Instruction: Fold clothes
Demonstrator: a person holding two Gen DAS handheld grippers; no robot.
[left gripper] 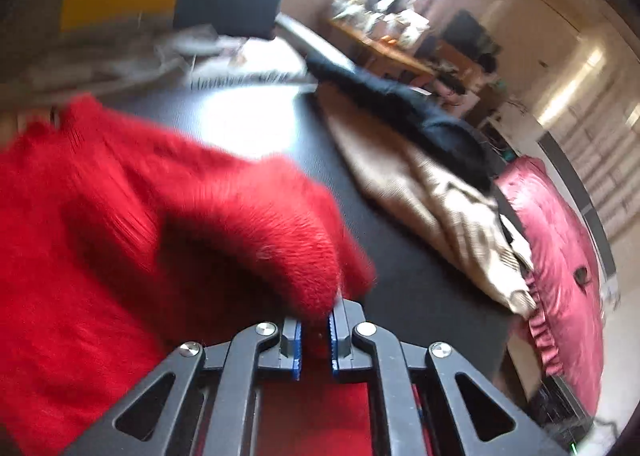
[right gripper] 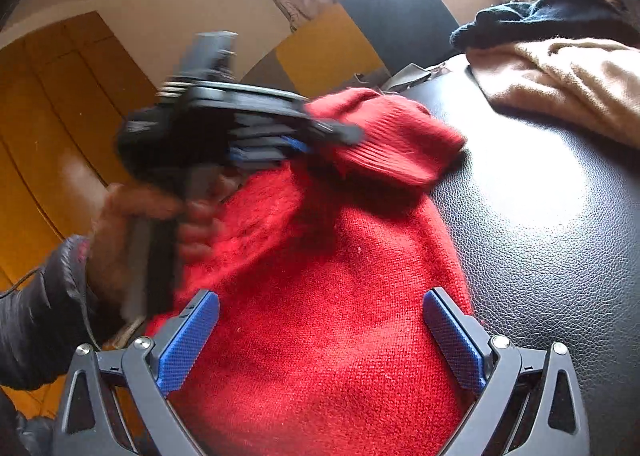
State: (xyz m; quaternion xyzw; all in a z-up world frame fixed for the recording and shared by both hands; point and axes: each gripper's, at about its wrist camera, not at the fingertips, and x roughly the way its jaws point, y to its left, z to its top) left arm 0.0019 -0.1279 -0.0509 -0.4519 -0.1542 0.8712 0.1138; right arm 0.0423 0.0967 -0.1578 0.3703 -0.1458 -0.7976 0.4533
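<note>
- Pinching a lifted fold of the red sweater (left gripper: 168, 216), left gripper (left gripper: 314, 326)
- Spread wide above the sweater, right gripper (right gripper: 320, 336)
- Sweater's long axis runs away from right wrist camera across the black table (right gripper: 560, 256)

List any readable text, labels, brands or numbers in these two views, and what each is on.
None readable.
Red knitted sweater: no label or print showing.
Beige garment and dark navy garment: no visible tags.
Left claw and right claw: no markings seen.
Cluttered wooden desk: items too small and blurred to read.
</note>
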